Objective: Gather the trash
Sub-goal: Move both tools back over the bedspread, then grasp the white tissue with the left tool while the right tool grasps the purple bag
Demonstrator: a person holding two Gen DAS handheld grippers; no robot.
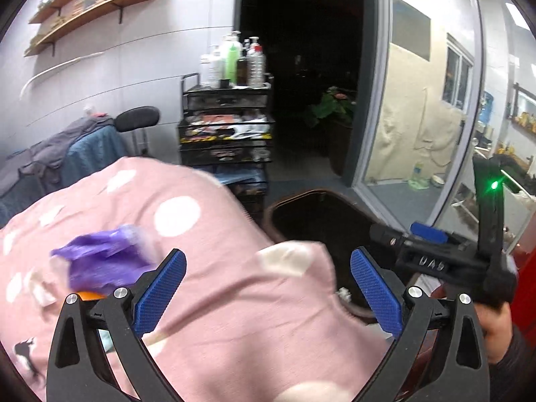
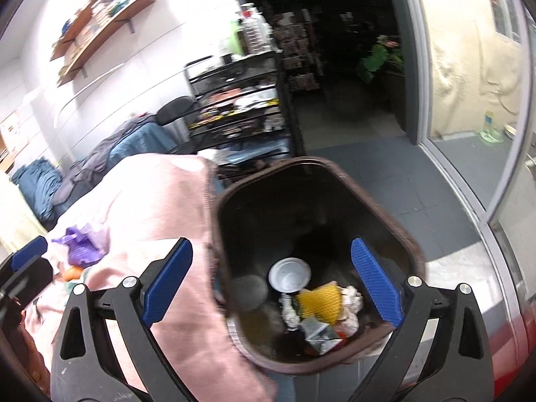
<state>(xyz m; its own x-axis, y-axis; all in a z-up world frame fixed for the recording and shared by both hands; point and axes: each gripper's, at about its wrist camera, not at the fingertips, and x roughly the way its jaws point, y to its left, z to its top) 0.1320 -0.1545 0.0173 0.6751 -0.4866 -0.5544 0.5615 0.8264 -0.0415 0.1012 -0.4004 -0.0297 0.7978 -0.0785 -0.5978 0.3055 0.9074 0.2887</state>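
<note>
Both hand-held grippers gape wide, empty: the left (image 1: 268, 288) over the pink blanket (image 1: 201, 301) beside purple trash (image 1: 104, 261), the right (image 2: 271, 284) above the brown bin (image 2: 395, 234).

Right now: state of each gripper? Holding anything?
Left gripper: open, holding nothing, over the pink blanket.
Right gripper: open, holding nothing, above the trash bin.

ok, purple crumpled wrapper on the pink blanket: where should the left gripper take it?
Pinch the raised crumpled peak of the purple wrapper from above. It lies loose on the soft pink blanket, so a side approach would likely snag fabric. The left gripper is open, with the wrapper just left of its fingers.
</note>
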